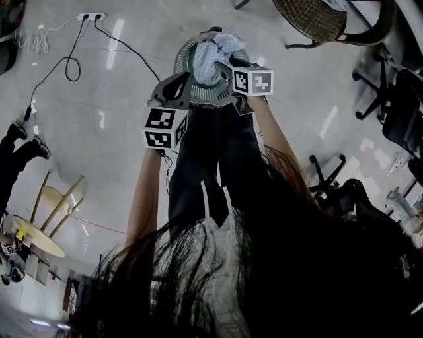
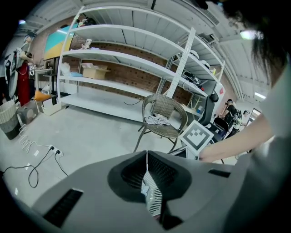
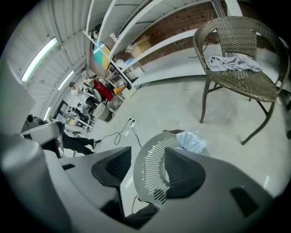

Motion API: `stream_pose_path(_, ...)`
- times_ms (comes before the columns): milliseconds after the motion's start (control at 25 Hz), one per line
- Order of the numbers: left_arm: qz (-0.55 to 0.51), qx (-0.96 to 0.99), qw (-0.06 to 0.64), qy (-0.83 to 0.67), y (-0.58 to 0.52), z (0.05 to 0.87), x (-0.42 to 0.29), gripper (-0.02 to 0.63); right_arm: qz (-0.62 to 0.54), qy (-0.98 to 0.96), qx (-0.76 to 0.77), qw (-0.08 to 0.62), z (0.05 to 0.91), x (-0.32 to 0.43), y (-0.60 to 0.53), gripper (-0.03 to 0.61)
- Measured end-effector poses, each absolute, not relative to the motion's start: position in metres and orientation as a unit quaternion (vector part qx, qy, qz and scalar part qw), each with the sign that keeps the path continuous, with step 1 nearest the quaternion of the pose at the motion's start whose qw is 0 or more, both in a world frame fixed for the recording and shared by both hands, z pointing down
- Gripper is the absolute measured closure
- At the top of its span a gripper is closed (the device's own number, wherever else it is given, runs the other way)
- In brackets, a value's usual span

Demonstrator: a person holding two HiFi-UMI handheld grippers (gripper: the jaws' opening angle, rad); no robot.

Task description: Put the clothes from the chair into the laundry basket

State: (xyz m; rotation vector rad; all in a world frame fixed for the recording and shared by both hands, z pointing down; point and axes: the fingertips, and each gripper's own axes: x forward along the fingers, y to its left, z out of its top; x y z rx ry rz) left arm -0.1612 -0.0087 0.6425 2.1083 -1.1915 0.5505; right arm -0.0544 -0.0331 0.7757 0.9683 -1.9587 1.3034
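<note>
The round grey slatted laundry basket [image 1: 192, 63] hangs in front of me with a pale blue-white garment [image 1: 213, 54] inside it. My left gripper [image 1: 187, 82] is shut on the basket's wall [image 2: 153, 196], which stands pinched between its jaws. My right gripper [image 1: 228, 69] is open, with the basket rim [image 3: 152, 170] between its spread jaws and the garment [image 3: 193, 142] just beyond. The wicker chair [image 3: 236, 79] stands ahead with a grey heap of clothes [image 3: 233, 63] on its seat. In the left gripper view the chair [image 2: 161, 119] shows too.
A power strip [image 1: 91, 16] and black cables lie on the floor at the upper left. Office chairs [image 1: 393, 99] stand at the right. White shelving [image 2: 118, 59] runs along the brick wall. A wooden stool [image 1: 46, 221] is at the lower left, near a person's legs [image 1: 23, 152].
</note>
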Motion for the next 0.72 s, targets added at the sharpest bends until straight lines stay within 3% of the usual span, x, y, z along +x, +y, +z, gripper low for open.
stream_pose_path(360, 0.184, 0.812, 0.302, -0.464, -0.008, 0.588, -0.158, 0.594, 0.459, -0.780, 0.381, 0.190, 0.669, -0.056, -0.037, 0.348)
stream_pose_path(720, 0.146, 0.829, 0.279, -0.463, -0.015, 0.518, -0.146, 0.594, 0.414, -0.800, 0.419, 0.115, 0.557, -0.038, -0.041, 0.451)
